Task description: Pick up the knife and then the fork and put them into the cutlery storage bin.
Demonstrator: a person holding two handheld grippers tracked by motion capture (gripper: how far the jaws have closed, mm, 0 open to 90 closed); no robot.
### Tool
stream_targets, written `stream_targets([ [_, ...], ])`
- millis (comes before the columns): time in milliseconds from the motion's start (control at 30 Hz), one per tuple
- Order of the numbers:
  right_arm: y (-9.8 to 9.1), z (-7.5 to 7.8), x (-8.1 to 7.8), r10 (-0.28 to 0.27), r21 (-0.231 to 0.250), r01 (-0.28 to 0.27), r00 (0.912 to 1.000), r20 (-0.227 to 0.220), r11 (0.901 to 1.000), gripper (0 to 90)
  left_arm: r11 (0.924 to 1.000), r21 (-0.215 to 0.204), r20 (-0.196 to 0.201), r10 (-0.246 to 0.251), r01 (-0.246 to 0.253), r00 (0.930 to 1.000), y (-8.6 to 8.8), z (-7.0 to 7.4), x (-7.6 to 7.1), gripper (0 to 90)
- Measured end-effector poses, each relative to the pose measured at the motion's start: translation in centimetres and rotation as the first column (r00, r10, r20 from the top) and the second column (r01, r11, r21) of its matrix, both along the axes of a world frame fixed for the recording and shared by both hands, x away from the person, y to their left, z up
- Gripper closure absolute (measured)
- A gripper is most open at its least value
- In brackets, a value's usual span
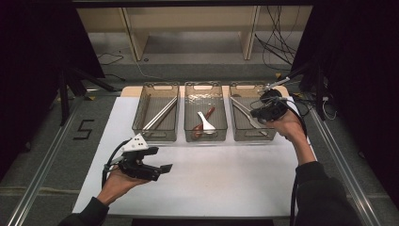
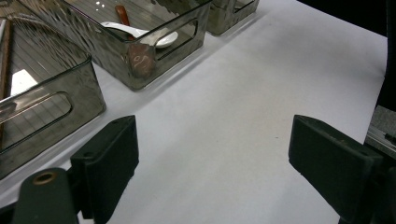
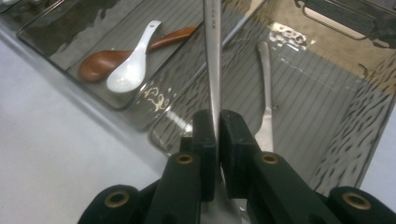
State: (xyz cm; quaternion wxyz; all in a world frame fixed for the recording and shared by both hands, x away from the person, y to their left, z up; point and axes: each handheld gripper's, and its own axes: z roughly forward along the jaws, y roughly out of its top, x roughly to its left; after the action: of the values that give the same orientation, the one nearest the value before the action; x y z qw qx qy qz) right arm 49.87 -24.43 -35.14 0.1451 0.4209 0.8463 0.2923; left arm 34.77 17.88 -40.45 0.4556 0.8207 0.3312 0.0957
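- We see a white sheet [image 1: 221, 183] covering the table, with grey floor around it, metal rails along both sides, and a black numeral 5 [image 1: 83, 129] marked on the floor at the left.
- Behind the table stands a pale wooden shelf frame [image 1: 188, 28], with loose cables on the floor to its right and dark curtains on either side.
- At the near left, the left gripper [image 1: 162, 170] rests in the person's left hand [image 1: 117, 182] low over the sheet; in the left gripper view its jaws stand wide apart with bare sheet between them.
- Three clear smoky plastic bins sit side by side at the far edge of the sheet.
- We find long slim metal utensils [image 1: 160, 114] lying diagonally in the left bin [image 1: 139, 115]; we cannot tell what kind they are.
- The middle bin [image 1: 188, 113] holds a white ceramic spoon [image 1: 206, 124] lying across a brown wooden spoon [image 1: 203, 123].
- The right bin [image 1: 234, 129] has one slim silver metal utensil [image 3: 266, 93] lying on its ribbed floor.
- The right gripper [image 3: 217, 140], held in the person's right hand [image 1: 284, 123], sits over the right bin, with jaws clamped on the flat handle of a second silver metal utensil [image 3: 213, 56], which points away from the jaws above the bin's near wall.
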Motion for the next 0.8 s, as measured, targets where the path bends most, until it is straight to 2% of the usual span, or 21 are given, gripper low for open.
stream_targets([
  [500,-0.5,-0.5,3.4,-0.107,-0.027,0.106,0.9939,-0.028,0.994,85.9,1.0,0.001,-0.001,-0.002,0.002,1.0,0.0,0.0,0.0,15.6],
  [800,-0.1,-1.1,4.8,-0.142,-0.057,0.139,0.9892,-0.037,0.9886,85.8,1.0,0.002,-0.005,-0.004,0.004,1.0,0.0,0.0,0.0,15.6],
])
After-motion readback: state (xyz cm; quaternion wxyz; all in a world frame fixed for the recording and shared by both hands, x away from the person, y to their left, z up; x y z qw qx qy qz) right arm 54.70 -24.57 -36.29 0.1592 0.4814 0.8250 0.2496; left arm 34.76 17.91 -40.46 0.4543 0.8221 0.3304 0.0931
